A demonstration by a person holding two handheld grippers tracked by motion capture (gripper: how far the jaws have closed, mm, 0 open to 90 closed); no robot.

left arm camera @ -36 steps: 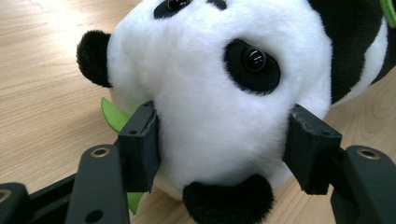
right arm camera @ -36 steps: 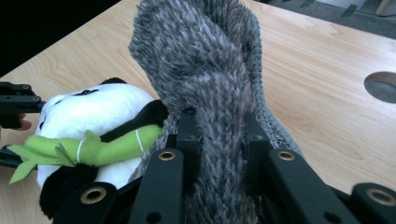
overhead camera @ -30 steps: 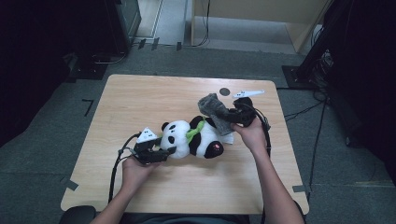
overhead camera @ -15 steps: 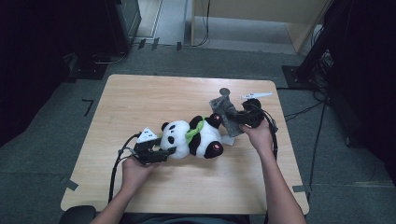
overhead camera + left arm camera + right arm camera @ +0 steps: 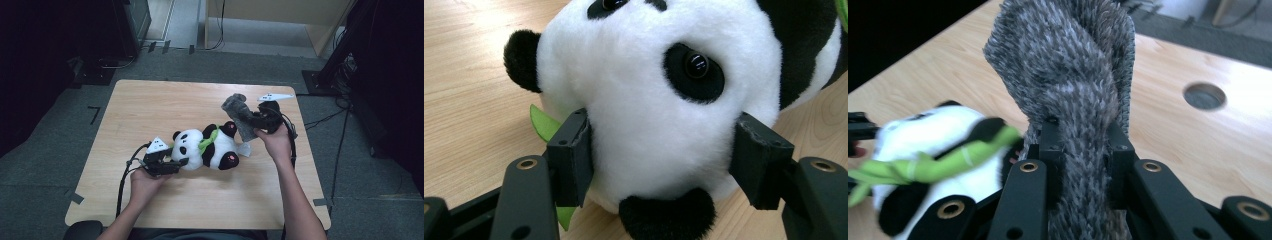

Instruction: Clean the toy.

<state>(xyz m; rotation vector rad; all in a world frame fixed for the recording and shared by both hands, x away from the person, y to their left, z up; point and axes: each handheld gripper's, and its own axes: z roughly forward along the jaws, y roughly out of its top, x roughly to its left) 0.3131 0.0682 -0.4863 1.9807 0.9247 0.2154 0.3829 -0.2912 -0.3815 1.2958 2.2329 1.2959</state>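
At the table's [image 5: 150, 105] 7 o'clock corner a black cable [image 5: 122, 177] loops up to the left gripper [image 5: 172, 164], whose jaws sit half-wide with both pads pressed into the white head of the plush panda [image 5: 207, 149]. In the left gripper view the same pads [image 5: 571, 155] dent the fur on either side, and a green leaf [image 5: 543, 124] pokes out behind the left pad. The panda lies on its back at the table's middle, head toward 9 o'clock, feet toward 3 o'clock, a green scarf [image 5: 205, 144] round its neck. Just past its feet, at about 2 o'clock from it, the right gripper [image 5: 252, 121] is narrowly clamped on a grey knitted cloth [image 5: 240, 117], held off the wood with its free end pointing to 11 o'clock. In the right gripper view the cloth [image 5: 1068, 80] blocks most of the tabletop; a round hole [image 5: 1204, 96] shows at 2 o'clock.
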